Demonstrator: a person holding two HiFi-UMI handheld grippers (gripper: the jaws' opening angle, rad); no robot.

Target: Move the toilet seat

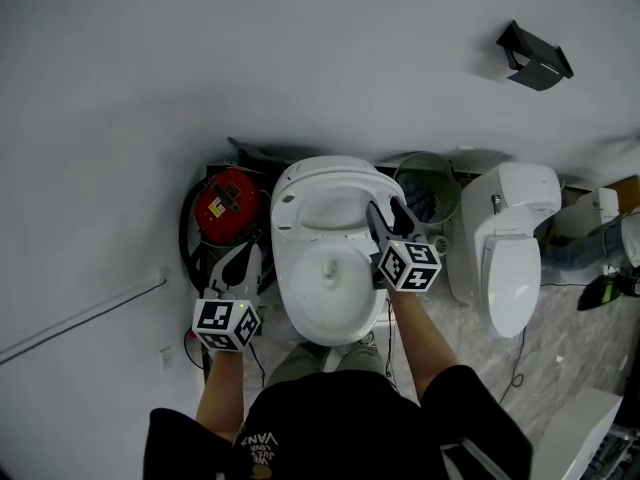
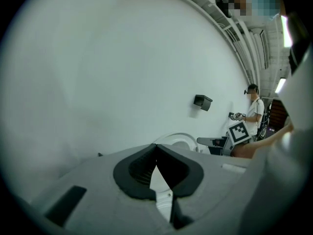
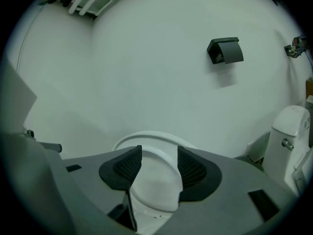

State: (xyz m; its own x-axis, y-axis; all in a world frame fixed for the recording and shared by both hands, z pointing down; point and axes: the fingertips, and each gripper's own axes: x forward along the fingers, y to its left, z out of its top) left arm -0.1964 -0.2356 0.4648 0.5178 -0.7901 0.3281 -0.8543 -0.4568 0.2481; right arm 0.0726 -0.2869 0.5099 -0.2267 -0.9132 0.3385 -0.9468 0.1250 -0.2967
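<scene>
The head view looks steeply down from above the person onto the toilet [image 1: 330, 268], the floor [image 1: 560, 358] and the wall [image 1: 250, 58] behind it. The left hand-held gripper [image 1: 238, 258] carries its camera low beside the bowl, facing that wall. The right hand-held gripper [image 1: 386, 208] holds its camera close before the raised lid [image 3: 154, 175]. All three views share the black holder [image 1: 535, 56] on the wall.

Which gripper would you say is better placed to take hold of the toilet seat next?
Right, I judge: the right gripper has its jaws apart, aimed at the upright toilet seat. The left gripper is shut, off beside the toilet bowl.
</scene>
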